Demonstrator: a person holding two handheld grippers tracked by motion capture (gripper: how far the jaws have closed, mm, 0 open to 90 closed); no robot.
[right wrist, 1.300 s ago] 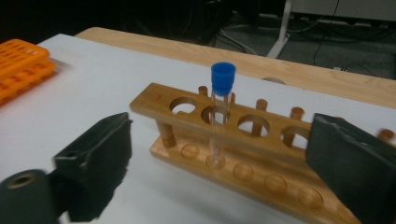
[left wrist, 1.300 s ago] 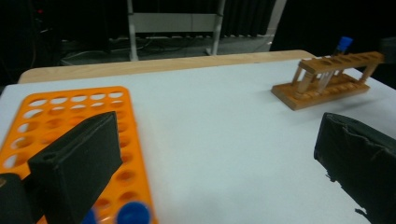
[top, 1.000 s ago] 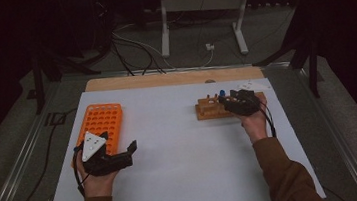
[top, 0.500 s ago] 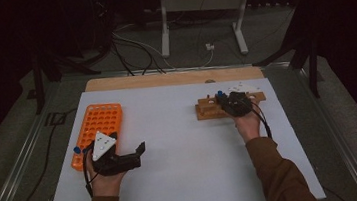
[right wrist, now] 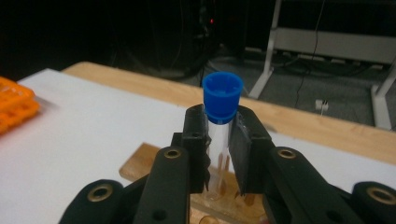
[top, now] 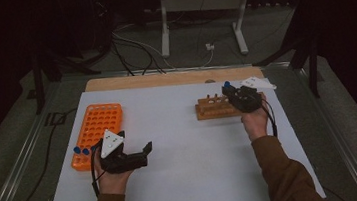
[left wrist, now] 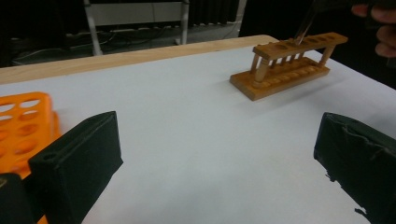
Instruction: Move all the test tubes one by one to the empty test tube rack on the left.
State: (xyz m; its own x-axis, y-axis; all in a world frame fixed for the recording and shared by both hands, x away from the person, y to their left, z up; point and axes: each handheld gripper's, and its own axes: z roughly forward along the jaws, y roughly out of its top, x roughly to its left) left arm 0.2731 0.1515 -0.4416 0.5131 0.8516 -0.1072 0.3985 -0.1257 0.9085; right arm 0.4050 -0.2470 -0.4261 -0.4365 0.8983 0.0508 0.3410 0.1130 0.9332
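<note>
An orange perforated plastic rack [top: 97, 131] is sitting at the white bench's [top: 182, 155] left edge. Beside it, the left gripper [top: 139, 152] is lying level, fingers spread wide around nothing. At the wooden rack [top: 212, 108], the right gripper [right wrist: 218, 140] is pinching a clear, blue-capped tube [right wrist: 221, 105] upright just above it.

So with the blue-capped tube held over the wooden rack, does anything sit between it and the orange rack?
Nothing visible does. The right tongs grip the blue-capped tube above the wooden rack; bare white table runs across to the orange rack. The left tongs are open at that rack's near corner, beside the path.
</note>
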